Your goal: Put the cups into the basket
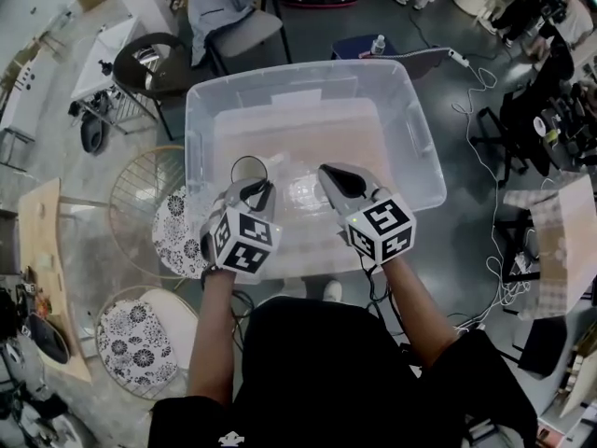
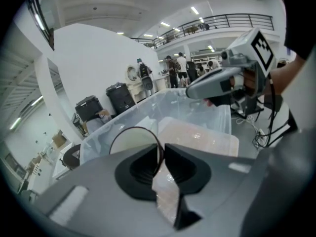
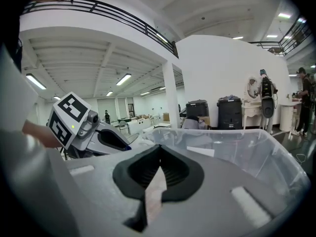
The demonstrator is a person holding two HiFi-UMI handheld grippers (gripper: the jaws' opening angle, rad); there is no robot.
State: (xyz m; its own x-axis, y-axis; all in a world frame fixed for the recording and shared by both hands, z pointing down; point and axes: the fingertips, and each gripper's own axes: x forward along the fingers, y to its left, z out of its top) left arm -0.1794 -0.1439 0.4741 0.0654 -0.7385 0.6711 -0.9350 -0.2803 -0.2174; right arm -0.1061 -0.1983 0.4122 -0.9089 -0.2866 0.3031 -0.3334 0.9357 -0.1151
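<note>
My left gripper (image 2: 162, 154) has its jaws clamped on the thin wall of the clear cup (image 2: 131, 142), and the cup's dark-rimmed mouth stands just ahead and to the left of the tips. The clear basket (image 2: 217, 117) spreads out below and beyond them. My right gripper (image 3: 159, 157) is pressed tight shut on nothing, tips out over the basket, alongside the left.

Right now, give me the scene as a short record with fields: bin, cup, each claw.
bin: large clear plastic storage bin, open-topped, in front of the person
cup: clear cup with a dark rim, held over the bin
left claw: shut on the cup's rim
right claw: shut, empty, beside the left claw
task: cup not yet released
</note>
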